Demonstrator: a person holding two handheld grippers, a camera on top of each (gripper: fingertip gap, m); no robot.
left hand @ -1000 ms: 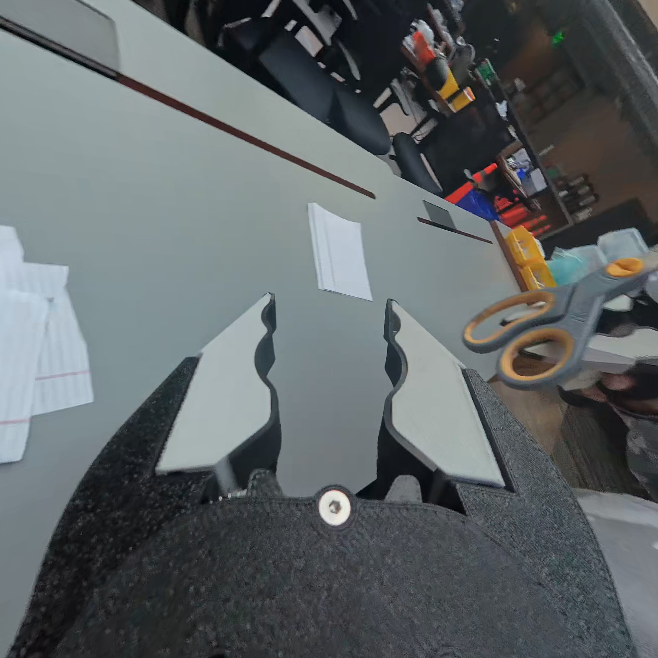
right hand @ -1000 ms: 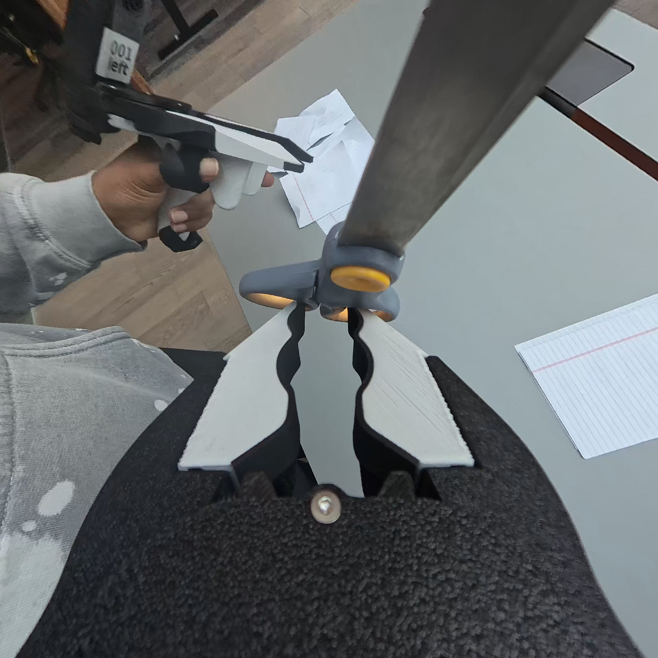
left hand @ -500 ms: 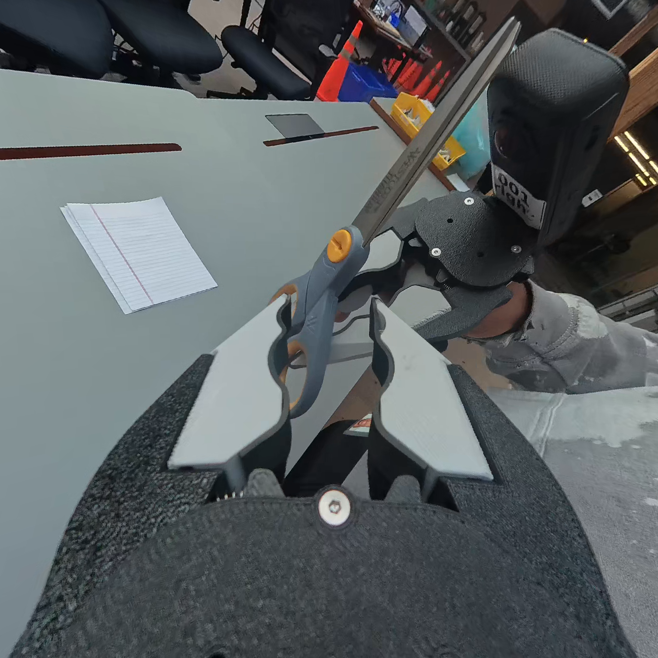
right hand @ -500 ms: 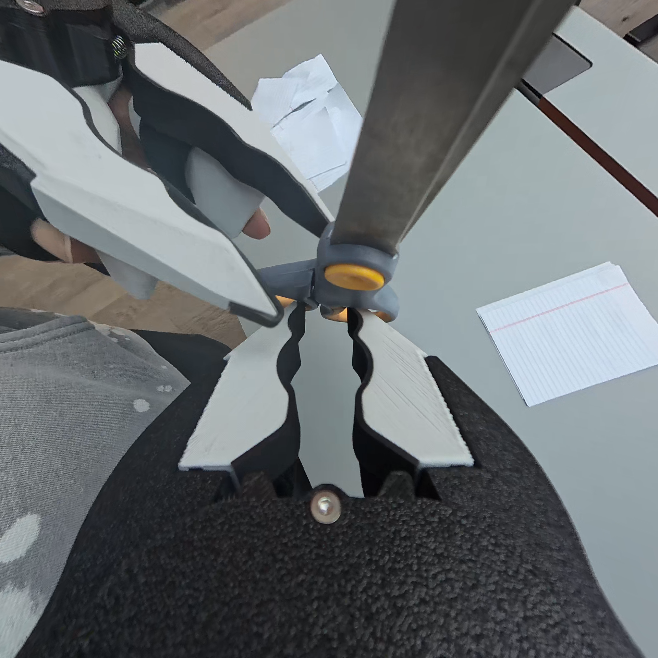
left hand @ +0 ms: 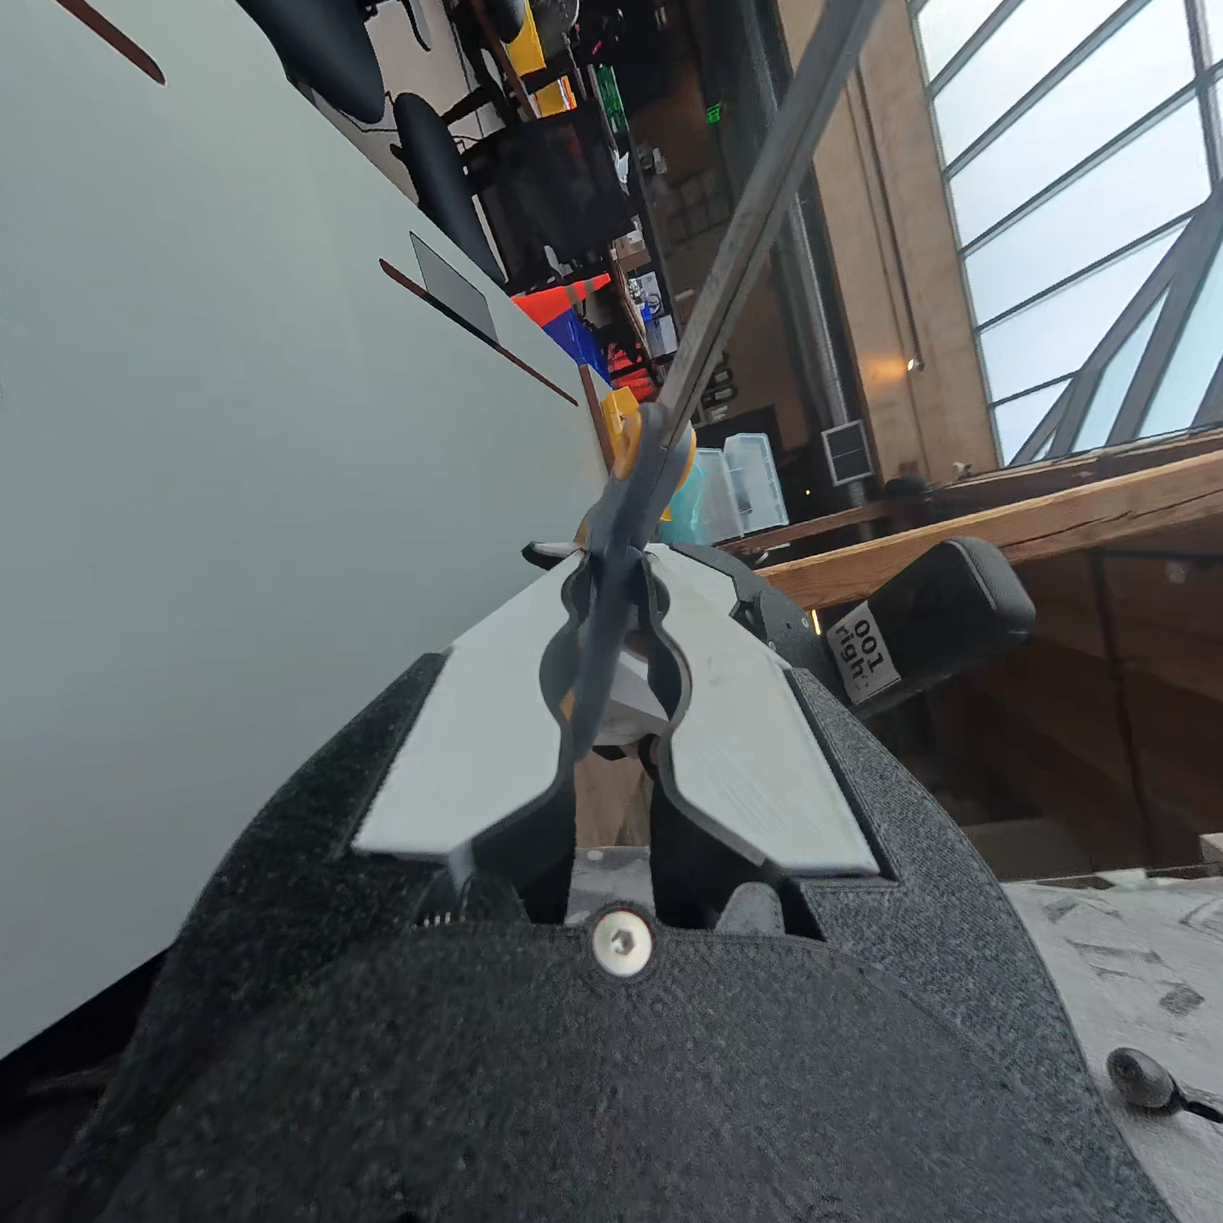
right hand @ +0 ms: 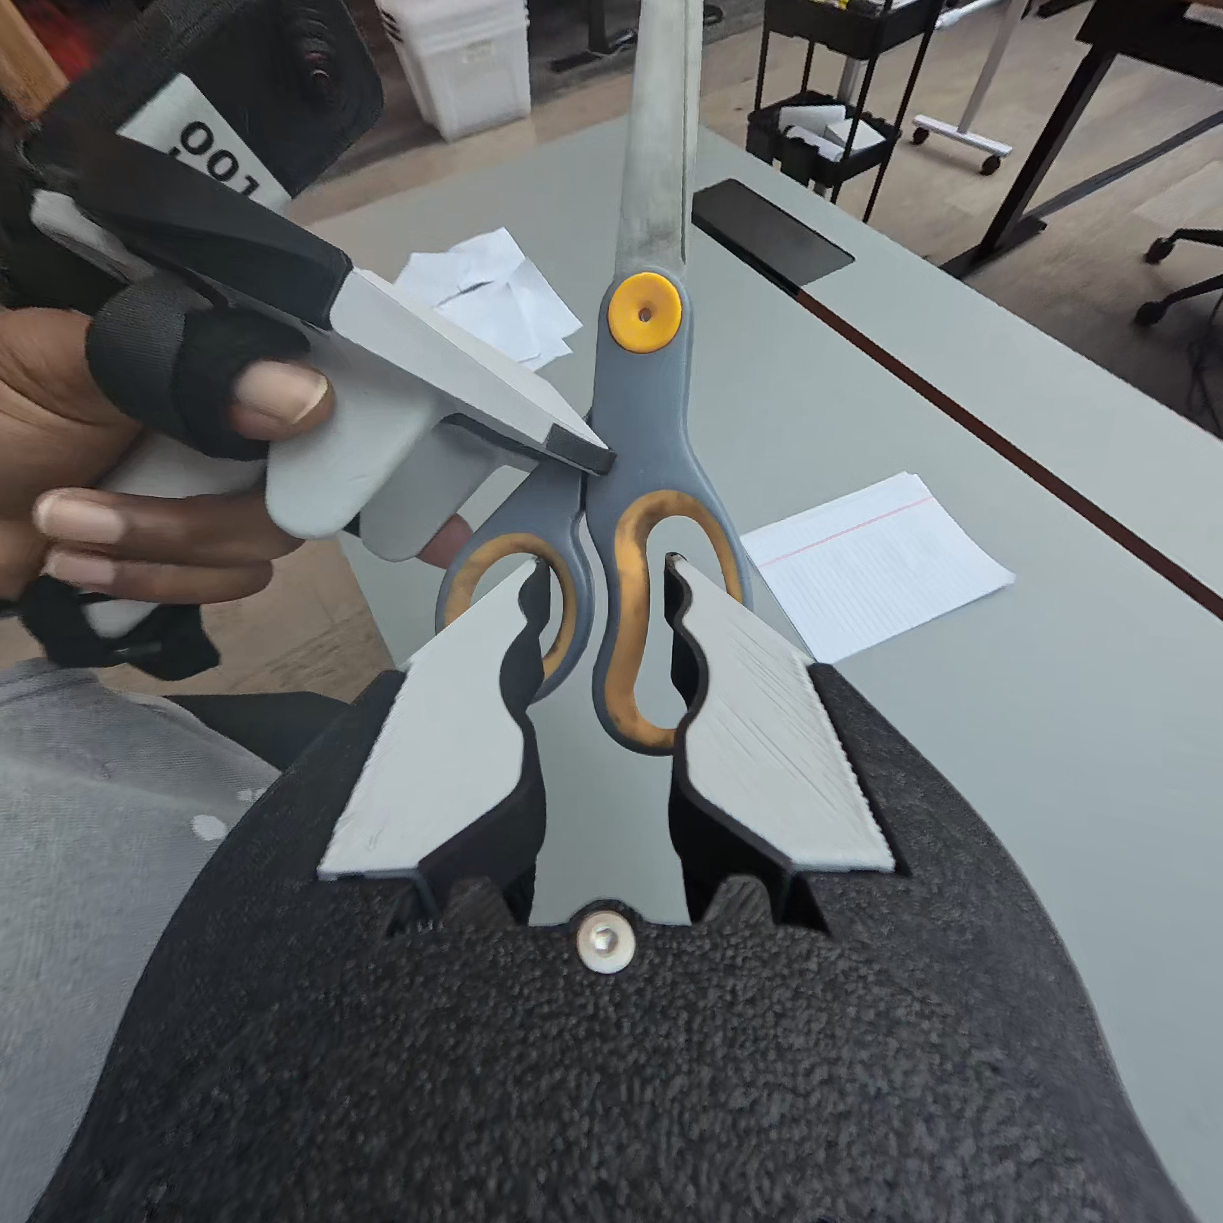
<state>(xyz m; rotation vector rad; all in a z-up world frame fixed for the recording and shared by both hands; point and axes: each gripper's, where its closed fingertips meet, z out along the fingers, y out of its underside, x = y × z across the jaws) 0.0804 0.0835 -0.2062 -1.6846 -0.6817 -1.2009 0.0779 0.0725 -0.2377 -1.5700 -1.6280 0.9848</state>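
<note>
Our left claw (left hand: 612, 576) pinched the scissors (right hand: 645, 423) below the pivot, blades pointing straight ahead; our right claw (right hand: 605, 569) gaped, unclenched, fingers inside the handle loops

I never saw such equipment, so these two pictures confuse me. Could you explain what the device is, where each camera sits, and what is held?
No robot here: a person holds a tool in each hand, each with two jaws and a camera looking along them. The left wrist view comes from the left gripper, whose jaws are shut on the grey handle of the scissors, blades pointing away. The right wrist view comes from the right gripper: its jaws are open, their tips at the scissors' two finger loops. The person's hand holding the left tool also shows there. On the grey table lie a stack of lined paper and loose white paper pieces.
</note>
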